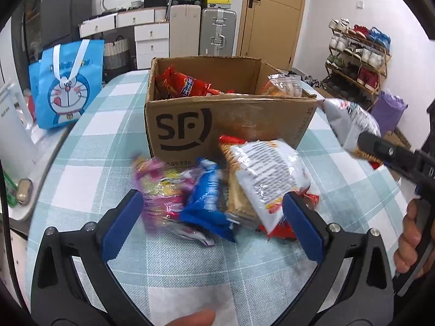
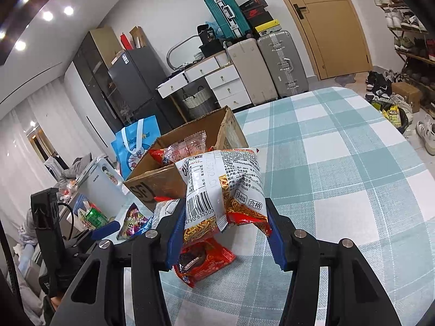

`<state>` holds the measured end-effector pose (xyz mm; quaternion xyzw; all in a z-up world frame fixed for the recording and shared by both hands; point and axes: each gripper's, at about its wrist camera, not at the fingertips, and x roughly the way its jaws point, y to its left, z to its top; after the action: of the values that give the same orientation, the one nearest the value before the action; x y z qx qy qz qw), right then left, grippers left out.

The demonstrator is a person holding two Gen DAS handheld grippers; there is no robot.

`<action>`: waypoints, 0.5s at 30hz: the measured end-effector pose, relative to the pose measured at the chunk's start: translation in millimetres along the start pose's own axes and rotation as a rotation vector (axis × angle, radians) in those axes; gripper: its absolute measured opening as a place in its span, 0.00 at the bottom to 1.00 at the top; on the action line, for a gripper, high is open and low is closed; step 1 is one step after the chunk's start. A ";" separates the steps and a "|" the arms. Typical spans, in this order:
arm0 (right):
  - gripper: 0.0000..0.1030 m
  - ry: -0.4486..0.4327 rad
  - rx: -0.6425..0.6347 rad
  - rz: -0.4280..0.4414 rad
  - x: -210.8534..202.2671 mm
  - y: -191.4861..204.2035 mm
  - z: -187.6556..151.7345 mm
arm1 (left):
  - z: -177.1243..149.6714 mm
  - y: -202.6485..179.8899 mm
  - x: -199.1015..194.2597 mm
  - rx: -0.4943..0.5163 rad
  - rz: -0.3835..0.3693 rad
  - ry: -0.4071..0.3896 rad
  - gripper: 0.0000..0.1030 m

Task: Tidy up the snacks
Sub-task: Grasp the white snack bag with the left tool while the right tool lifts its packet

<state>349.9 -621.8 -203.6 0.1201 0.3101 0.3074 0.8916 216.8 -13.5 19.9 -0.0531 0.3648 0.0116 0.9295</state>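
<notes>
Table: the teal-and-white checked tablecloth [image 1: 89, 146] carries everything, spreading below and beyond both sets of fingers.
Box: the open brown cardboard carton with the black logo [image 1: 190, 125] stands straight ahead of the left fingers and ahead-left of the right ones; judging by the task, it is the collecting bin.
Box contents: a red crinkly snack packet [image 1: 187, 85] and a clear-and-orange packet [image 1: 282, 85] lean against its inner walls.
Right gripper [image 2: 225, 233]: blue pads clamped on the white-and-red noodle snack bag [image 2: 223, 187], lifted off the cloth, probably on its way to the carton.
Left gripper [image 1: 212, 217]: pads spread wide, holding nothing, likely readying a pick.
Loose pile: between and just beyond the left pads lie a white-backed cracker pack [image 1: 266, 182], a blue foil wrapper [image 1: 206, 198] and a pink-purple candy bag [image 1: 160, 187], blurred.
Stray: a red chocolate-biscuit packet [image 2: 204, 263] lies under the right fingers.
</notes>
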 end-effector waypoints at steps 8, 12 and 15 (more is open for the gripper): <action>0.52 -0.020 0.007 0.010 -8.5 0.9 4.1 | -3.8 -14.5 -22.0 0.047 0.014 -0.048 0.99; 0.52 -0.021 0.002 0.012 -9.4 2.7 4.0 | 0.7 -30.8 -16.3 0.077 -0.022 -0.026 0.99; 0.52 -0.022 0.001 0.014 -9.6 3.4 4.5 | 6.3 -38.7 -6.5 0.084 -0.049 -0.010 0.95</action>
<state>345.2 -625.3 -194.1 0.1263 0.2996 0.3122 0.8926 218.6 -51.2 32.4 -0.0231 0.3588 -0.0263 0.9328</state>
